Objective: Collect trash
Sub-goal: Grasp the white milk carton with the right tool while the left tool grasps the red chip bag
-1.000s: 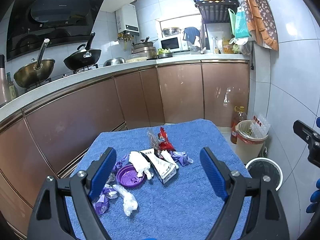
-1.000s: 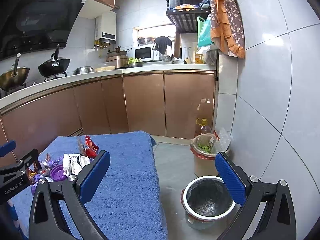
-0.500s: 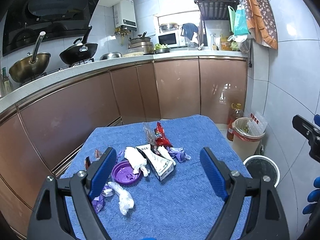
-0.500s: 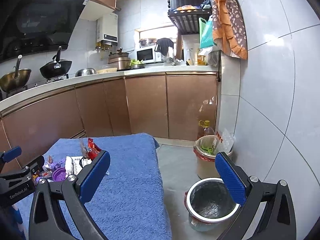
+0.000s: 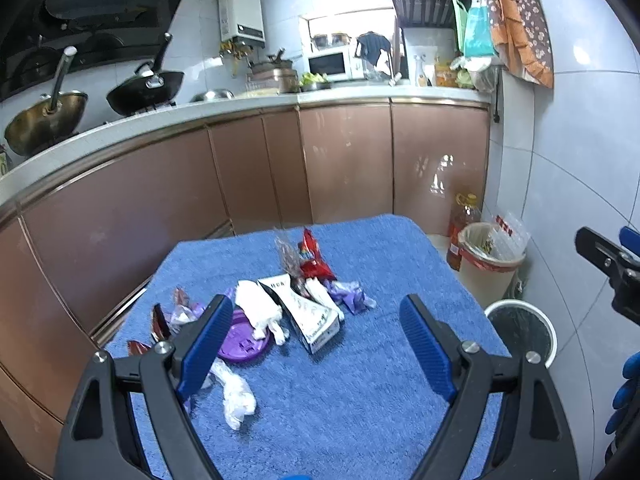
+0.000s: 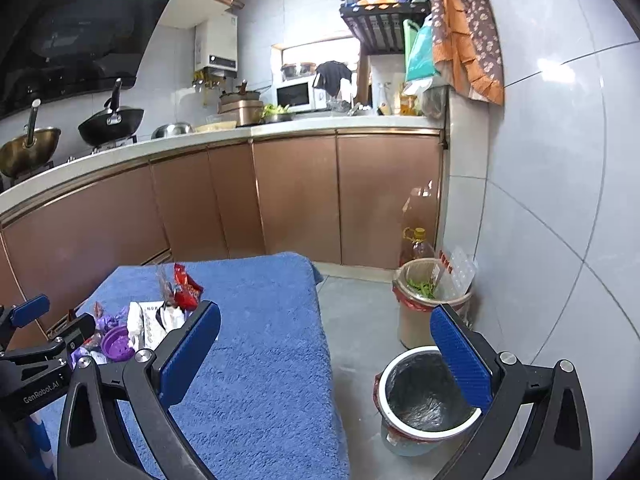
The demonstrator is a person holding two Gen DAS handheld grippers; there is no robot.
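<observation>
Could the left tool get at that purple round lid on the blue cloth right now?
Probably yes. The left tool is wide open and empty, and the purple lid lies flat just ahead near its left finger. A crumpled white wrapper overlaps the lid's far edge, but nothing blocks the near side.

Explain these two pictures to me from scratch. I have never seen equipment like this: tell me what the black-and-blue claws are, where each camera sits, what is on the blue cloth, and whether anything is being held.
No robot here: a person carries a hand-held two-finger gripper in each hand, and each has a wide-angle camera looking along its fingers.

One picture looks out from the left gripper, the other from the right gripper. Both are open and hold nothing.

On the blue towel lies the trash: a purple lid, a white carton, a red snack wrapper, crumpled white plastic and purple wrappers.

On the floor beside the table stands a lined trash bin, with a fuller beige bin behind it.
</observation>
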